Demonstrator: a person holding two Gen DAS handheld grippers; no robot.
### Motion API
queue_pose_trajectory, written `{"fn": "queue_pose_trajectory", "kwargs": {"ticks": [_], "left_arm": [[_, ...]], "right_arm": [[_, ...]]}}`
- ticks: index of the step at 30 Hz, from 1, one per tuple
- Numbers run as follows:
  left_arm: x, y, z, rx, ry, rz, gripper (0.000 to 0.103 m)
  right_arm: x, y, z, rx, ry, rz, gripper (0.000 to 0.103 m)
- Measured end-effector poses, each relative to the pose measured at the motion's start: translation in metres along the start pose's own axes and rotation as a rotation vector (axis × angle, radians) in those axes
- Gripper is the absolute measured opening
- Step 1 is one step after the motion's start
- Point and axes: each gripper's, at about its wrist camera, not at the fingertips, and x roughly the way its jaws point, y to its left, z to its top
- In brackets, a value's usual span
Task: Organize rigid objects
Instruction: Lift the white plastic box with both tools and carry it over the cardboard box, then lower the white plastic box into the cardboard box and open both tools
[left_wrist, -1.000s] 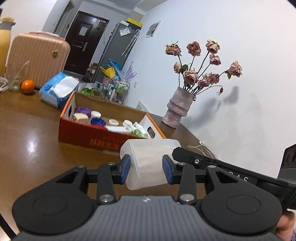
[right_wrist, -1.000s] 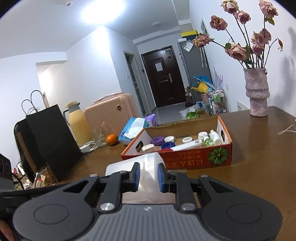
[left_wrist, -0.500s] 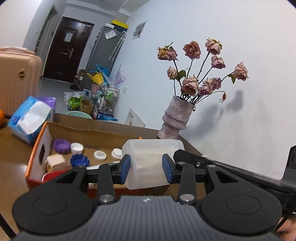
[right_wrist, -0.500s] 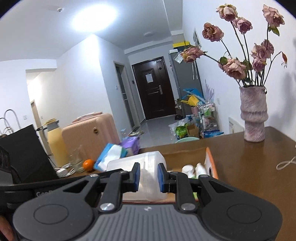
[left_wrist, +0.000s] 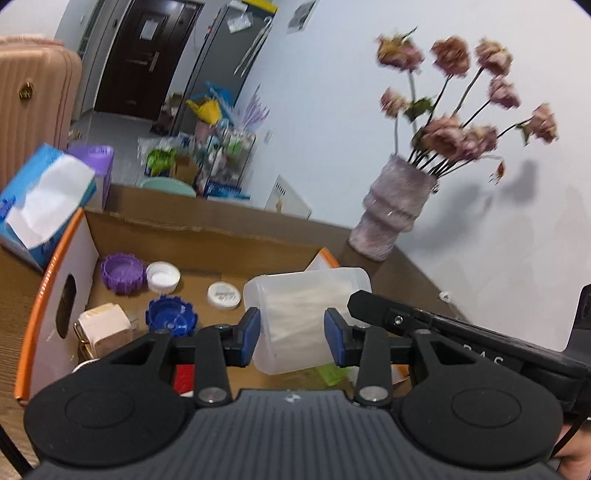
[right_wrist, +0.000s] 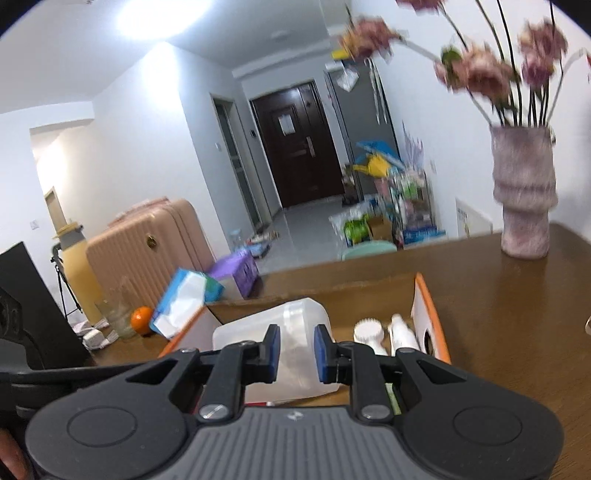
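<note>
A translucent white plastic box (left_wrist: 306, 314) hangs in the air over the open cardboard box (left_wrist: 207, 240). My left gripper (left_wrist: 293, 341) is shut on one end of it. My right gripper (right_wrist: 296, 354) is shut on its other end (right_wrist: 273, 343). In the cardboard box lie a purple cap (left_wrist: 122, 273), a blue cap (left_wrist: 170, 317), white caps (left_wrist: 163, 275), a beige block (left_wrist: 103, 326) and white bottles (right_wrist: 402, 338). The plastic box hides the middle of the cardboard box.
A vase of dried roses (left_wrist: 395, 214) stands on the brown table past the cardboard box (right_wrist: 524, 206). A blue tissue pack (left_wrist: 40, 199), a purple box (right_wrist: 236, 271), an orange (right_wrist: 142, 319), a glass and a black bag (right_wrist: 29, 306) sit to the left.
Both grippers have carried the plastic box forward, from in front of the cardboard box to above its inside. Their grip has not changed.
</note>
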Motion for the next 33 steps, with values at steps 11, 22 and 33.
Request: {"fn": "queue_pose_trajectory", "kwargs": {"ticks": [11,22,33], "left_arm": [[0.050,0.022,-0.021,-0.063,0.152,0.021,0.039],[0.010,0.021,-0.019,-0.017,0.058,0.114,0.061],[-0.091,0.030,-0.046,0.128,-0.067,0.284,0.084]], "right_arm": [[0.049,-0.031,-0.033,0.118,0.170,-0.058,0.019],[0.024,-0.019,-0.026,0.031,0.107,-0.128,0.021],[-0.046,0.012,-0.032,-0.227,0.005,-0.259,0.037]]}}
